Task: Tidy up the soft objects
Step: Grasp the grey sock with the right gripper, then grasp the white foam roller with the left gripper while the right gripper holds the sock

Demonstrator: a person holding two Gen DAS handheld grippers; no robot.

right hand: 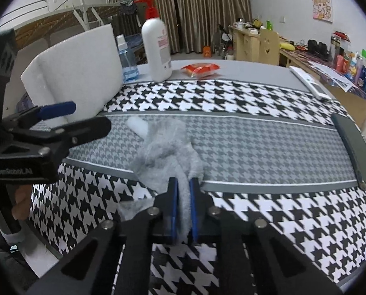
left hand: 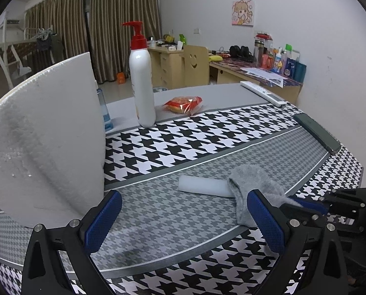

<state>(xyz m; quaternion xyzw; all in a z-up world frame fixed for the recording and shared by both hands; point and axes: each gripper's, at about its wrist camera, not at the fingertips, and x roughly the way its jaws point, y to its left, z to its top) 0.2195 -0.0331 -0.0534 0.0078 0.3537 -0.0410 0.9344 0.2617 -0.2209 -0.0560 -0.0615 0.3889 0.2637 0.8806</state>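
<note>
Pinching a fold of the grey sock (right hand: 168, 152), the right tool (right hand: 184, 184) sits low in the centre of the right wrist view, its blue pads pressed close together on the fuzzy cloth. Most of the sock lies bunched ahead of the pads on the grey band of the houndstooth cloth covering the table (right hand: 269, 147), with a loose end trailing toward the lower left of the frame. A small white foam roll (right hand: 137, 125) pokes out from under the sock's far edge.

In the left wrist view the left tool (left hand: 183, 216) hangs over the table at the bottom of the frame with its blue pads spread wide and nothing between them. The sock (left hand: 251, 186) lies just behind the pad at the right, and the foam roll (left hand: 202, 185) lies to its left, touching it.

A large white foam board (left hand: 47, 132) stands tilted at the left of that frame. Behind it, at upper centre, stands a white pump bottle (left hand: 142, 83) with a red top, and a red snack packet (left hand: 184, 104) lies just to its right. A dark phone (left hand: 318, 132) rests at the right edge of the table, and a white remote (left hand: 262, 93) lies farther back.
</note>
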